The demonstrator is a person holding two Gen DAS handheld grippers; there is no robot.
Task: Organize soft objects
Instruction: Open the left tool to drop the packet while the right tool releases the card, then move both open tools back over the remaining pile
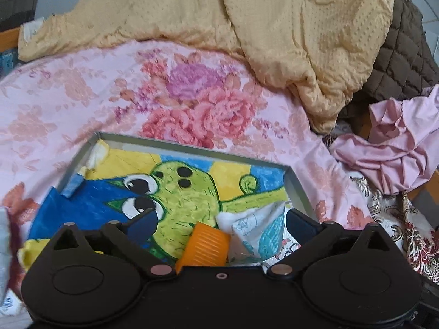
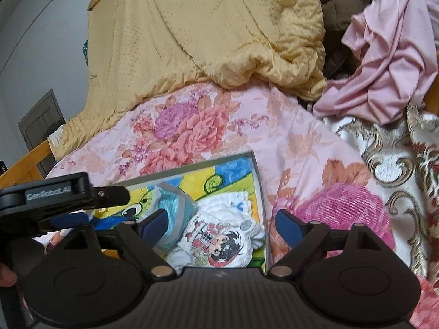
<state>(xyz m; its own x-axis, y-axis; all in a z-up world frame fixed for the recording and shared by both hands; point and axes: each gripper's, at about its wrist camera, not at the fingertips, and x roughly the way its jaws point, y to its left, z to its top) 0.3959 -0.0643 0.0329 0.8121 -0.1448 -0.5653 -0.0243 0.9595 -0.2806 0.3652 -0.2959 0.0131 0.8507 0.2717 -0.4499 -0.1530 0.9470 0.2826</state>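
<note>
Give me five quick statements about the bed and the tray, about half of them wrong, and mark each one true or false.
1. The grey tray lies on the pink floral bedspread. True.
2. A cartoon-print towel lines the tray. True.
3. The right gripper is shut on a cloth. False: its jaws are open, empty.
4. The yellow quilt is folded inside the tray. False: it is heaped beyond the tray.
5. The left gripper is open. True.
</note>
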